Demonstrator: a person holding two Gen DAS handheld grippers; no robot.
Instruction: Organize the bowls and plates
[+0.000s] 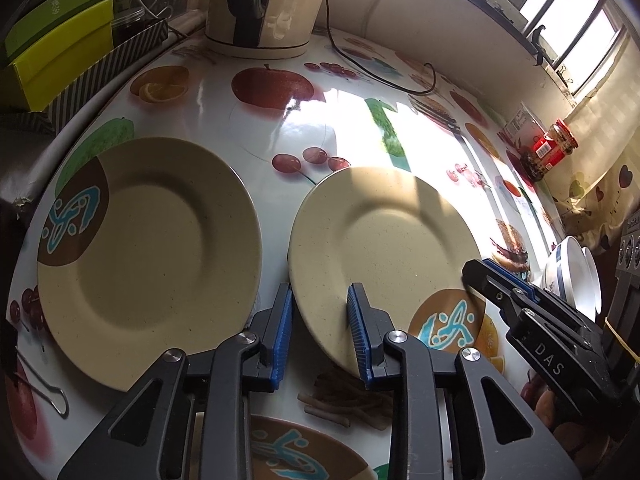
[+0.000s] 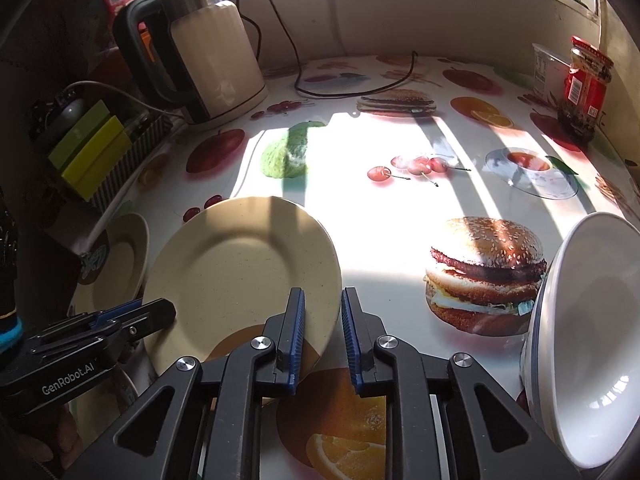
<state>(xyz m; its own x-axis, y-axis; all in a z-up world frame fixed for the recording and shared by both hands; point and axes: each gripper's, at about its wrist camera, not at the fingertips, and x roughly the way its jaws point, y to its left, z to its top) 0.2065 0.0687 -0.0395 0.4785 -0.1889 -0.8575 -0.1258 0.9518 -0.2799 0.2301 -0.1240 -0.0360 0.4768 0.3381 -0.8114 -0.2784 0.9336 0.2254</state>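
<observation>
In the left wrist view, two beige plates are lying side by side on the table [image 1: 280, 136] towards its near edge. The left tongs [image 1: 320, 292] are standing narrowly open across the near rim of the right plate [image 1: 380, 232]: one pad is sitting at the rim's outer edge, the other over the plate. Whether they are pinching it cannot be told. The right tongs [image 1: 476, 270] are reaching to that plate's right rim. The left plate [image 1: 152, 240] is lying untouched. White bowls [image 1: 576, 276] are sitting at the right edge.

In the right wrist view, the right tongs are also narrowly open, straddling the plate's rim. A gap is showing beside the right pad, so nothing is clamped.
</observation>
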